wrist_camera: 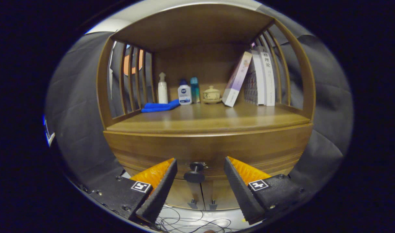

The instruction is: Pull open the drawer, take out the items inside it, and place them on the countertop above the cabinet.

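Between the wide-apart fingers of the gripper (200, 163) sits the dark round knob (195, 174) of the drawer (213, 150), which is shut. The fingers hold nothing. The tabletop (210, 118) above has bottles and books at the back. If the fingers close too early, they could slip off the small knob.

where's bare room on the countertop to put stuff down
The front strip of the countertop is bare, from the blue cloth across to the books. The back is crowded: pump bottle, two bottles, lidded cup. The open fingers flank the drawer knob.
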Demonstrator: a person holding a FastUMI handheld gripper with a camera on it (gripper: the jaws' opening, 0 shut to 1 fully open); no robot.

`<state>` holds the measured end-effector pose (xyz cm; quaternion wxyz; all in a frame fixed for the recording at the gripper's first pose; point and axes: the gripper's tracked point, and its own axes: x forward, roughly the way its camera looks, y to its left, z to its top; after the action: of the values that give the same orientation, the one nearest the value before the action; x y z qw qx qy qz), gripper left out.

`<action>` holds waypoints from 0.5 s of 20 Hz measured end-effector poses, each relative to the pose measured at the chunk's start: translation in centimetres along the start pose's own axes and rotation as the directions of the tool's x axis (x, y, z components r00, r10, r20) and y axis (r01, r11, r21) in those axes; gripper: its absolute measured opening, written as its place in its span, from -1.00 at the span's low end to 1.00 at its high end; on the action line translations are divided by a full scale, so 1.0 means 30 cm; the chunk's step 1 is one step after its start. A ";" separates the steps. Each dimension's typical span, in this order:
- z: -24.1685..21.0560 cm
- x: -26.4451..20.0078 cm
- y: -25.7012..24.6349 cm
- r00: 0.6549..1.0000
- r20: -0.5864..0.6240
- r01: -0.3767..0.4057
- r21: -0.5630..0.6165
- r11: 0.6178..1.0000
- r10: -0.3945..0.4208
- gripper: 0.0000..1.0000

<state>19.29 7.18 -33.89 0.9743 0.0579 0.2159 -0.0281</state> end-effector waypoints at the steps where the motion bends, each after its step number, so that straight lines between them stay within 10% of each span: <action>1: -0.015 0.031 0.000 1.000 -0.009 0.008 0.003 1.000 -0.008 0.86; 10: -0.071 0.106 0.020 0.998 0.013 0.061 0.024 0.998 -0.061 0.25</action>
<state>21.31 7.93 -37.10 0.9737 0.0624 0.2106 -0.0606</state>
